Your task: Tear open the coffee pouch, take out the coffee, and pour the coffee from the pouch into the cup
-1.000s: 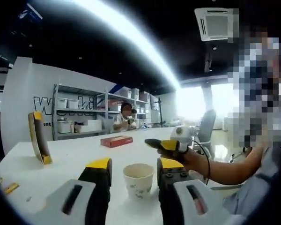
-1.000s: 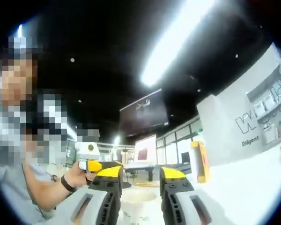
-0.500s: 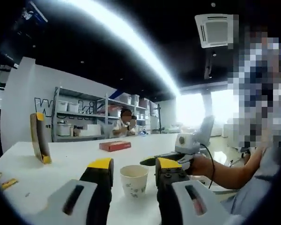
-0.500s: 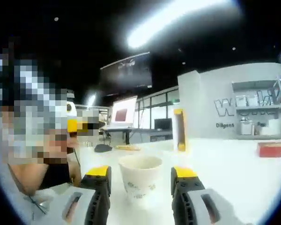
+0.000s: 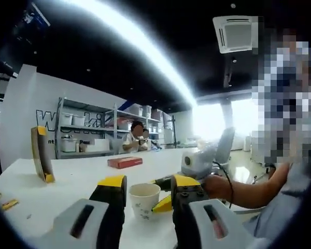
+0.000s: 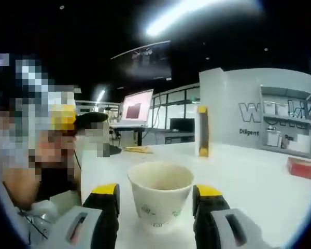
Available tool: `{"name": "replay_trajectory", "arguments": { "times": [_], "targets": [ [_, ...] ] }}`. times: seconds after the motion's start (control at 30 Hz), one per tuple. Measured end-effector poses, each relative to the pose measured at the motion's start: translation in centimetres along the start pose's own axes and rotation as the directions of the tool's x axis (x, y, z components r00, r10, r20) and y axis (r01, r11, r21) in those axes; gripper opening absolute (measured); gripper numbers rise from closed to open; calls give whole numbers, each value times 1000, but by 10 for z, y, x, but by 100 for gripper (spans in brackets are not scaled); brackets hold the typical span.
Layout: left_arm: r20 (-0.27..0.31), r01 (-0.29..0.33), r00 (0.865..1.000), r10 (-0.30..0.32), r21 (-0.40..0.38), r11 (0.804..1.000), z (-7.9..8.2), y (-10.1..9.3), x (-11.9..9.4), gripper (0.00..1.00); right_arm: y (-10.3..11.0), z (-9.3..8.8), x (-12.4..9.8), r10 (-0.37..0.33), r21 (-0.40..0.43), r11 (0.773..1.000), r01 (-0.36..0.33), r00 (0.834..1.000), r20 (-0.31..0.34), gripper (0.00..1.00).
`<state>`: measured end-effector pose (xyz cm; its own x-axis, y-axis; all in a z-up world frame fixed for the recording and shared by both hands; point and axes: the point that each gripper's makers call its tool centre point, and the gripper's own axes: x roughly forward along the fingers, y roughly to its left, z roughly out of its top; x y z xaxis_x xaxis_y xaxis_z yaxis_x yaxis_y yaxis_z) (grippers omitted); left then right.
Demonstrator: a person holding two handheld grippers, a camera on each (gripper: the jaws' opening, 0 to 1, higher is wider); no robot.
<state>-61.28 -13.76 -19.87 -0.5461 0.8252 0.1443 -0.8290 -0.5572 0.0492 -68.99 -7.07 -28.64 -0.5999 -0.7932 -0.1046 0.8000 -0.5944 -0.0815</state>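
Observation:
A white paper cup [image 6: 160, 197] with small green print stands on the white table [image 6: 259, 176]. My right gripper [image 6: 156, 191] is open, with one yellow-tipped jaw on each side of the cup and a small gap at both sides. In the left gripper view the same cup [image 5: 143, 199] stands just beyond my open left gripper [image 5: 149, 181], which holds nothing. The right gripper [image 5: 167, 196] reaches in from the right, held by a hand [image 5: 223, 185]. A yellow and black coffee pouch [image 5: 41, 154] stands upright far off on the table, also seen as the pouch [image 6: 202, 131] behind the cup.
A red box [image 5: 125, 162] lies further back on the table. Small yellow scraps [image 5: 8, 204] lie near the left edge. Shelves with white tubs [image 5: 88, 132] line the back wall, where a person [image 5: 137, 140] sits. The holder's arm fills the right side.
The right gripper has dropped lower and come in around the cup, which now looks larger between its jaws. The left gripper has barely moved.

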Motion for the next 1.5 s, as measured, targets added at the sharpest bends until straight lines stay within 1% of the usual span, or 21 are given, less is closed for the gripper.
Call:
{"name": "replay_trajectory", "arguments": {
  "times": [0.07, 0.2, 0.53, 0.83, 1.03, 1.23, 1.27, 1.33, 1.43, 1.5],
  "targets": [
    [-2, -5, 1000, 5, 6, 1000, -1, 1, -1, 36, -3, -5, 3, 3, 7, 1000, -3, 1000, -21, 53],
    [-8, -3, 1000, 3, 8, 1000, -3, 0, 0, 36, -4, -4, 4, 14, 29, 999, -13, 1000, -16, 49],
    [-1, 3, 1000, -3, 10, 1000, -1, -4, -1, 37, 3, -4, 3, 32, 39, 999, -32, 999, -14, 47],
    [-4, -9, 1000, 9, 11, 1000, -2, 0, -3, 37, 9, -3, 1, 31, 37, 999, -31, 999, -12, 43],
    [-6, -11, 1000, 11, 13, 1000, -2, 0, -2, 37, 5, 2, -3, 19, 33, 999, -20, 1000, 14, 42],
    [-6, -9, 1000, 9, 15, 1000, -2, 0, -2, 37, -24, 16, -10, -23, 13, 1000, 22, 999, 32, 42],
    [-5, -8, 1000, 8, 15, 1000, -2, 0, -2, 37, -35, 21, -13, -36, 11, 999, 36, 999, 38, 42],
    [-6, -6, 1000, 7, 13, 1000, -2, 0, -1, 37, -48, 29, -18, -52, 12, 999, 52, 998, 43, 42],
    [-9, -5, 1000, 5, 12, 1000, -3, 0, 1, 37, -86, 50, -31, -89, 26, 996, 87, 994, 70, 41],
    [-9, -3, 1000, 3, 11, 1000, -3, -1, 1, 37, -104, 63, -40, -111, 34, 993, 109, 989, 96, 41]
  ]
}}
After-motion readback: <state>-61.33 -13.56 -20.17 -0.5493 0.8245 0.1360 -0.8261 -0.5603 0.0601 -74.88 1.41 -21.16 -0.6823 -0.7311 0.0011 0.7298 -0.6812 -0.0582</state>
